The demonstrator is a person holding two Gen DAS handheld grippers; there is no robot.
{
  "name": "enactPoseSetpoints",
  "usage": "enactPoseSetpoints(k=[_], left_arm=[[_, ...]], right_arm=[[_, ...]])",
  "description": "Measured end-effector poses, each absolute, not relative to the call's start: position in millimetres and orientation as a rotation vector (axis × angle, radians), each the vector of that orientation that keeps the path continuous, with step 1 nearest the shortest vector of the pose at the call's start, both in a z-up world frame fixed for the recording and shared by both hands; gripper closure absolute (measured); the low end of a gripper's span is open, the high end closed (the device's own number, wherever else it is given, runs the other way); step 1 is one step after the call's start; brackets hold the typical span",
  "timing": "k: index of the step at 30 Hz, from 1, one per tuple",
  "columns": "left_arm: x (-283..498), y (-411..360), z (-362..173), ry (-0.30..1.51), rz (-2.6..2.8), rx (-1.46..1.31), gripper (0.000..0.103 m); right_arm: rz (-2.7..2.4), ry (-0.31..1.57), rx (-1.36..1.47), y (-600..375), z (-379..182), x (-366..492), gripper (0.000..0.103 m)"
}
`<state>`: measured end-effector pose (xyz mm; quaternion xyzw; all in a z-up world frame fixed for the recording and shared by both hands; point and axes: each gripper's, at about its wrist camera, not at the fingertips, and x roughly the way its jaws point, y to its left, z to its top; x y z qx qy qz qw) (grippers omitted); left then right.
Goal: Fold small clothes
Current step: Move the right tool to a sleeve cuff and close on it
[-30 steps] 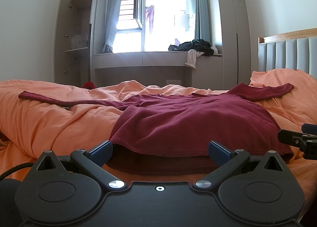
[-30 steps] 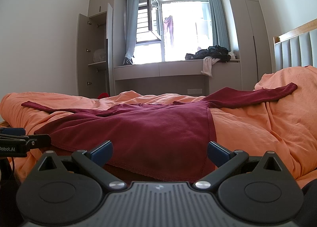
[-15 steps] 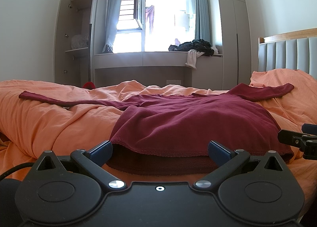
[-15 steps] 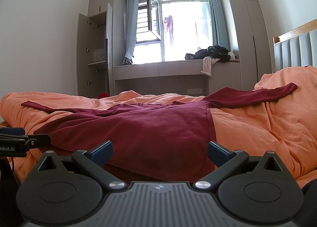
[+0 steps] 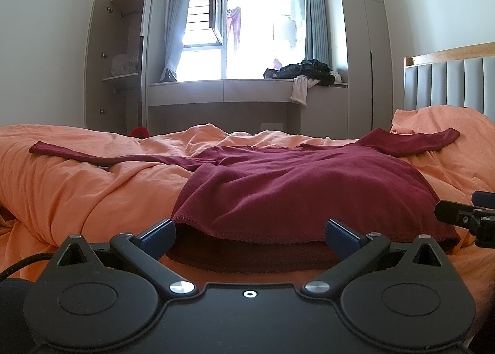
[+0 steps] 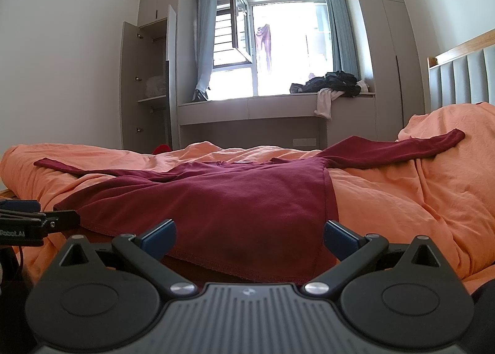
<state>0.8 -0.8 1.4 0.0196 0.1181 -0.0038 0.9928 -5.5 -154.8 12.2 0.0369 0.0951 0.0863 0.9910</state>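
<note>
A dark red long-sleeved top lies spread flat on the orange bedding, hem toward me, sleeves stretched out left and right. It also shows in the right wrist view. My left gripper is open, its blue-padded fingers either side of the hem's left part, just short of it. My right gripper is open at the hem's right corner. Each gripper's tip shows at the edge of the other's view: the right one, the left one.
A padded grey headboard stands at the right. Across the room are a window bench with a pile of dark clothes and an open wardrobe. A red item peeks beyond the bed's far edge.
</note>
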Motion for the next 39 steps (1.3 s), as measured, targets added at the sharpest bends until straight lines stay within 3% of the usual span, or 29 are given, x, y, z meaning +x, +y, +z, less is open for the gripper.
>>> enactPoseSetpoints(k=[12,23,31,39], left_arm=[[56,0,40,0.340,-0.020,-0.027,0.000],[175,-16,77,0.404,-0.015,-0.031,0.000],[242,-19,66,0.428,-0.009,-0.021,0.000],[258,-8,36,0.442,-0.001,-0.045,0.000]], right_arm=[[0.179,0.189,0.151,-189,33,16,0.000],[0.022,0.265,0.279,-312,55,119,0.000],[-0.095,0.303,0.310,-404,56,212,0.000],[-0.299,0.263,0.336,-481,54,305,0.000]])
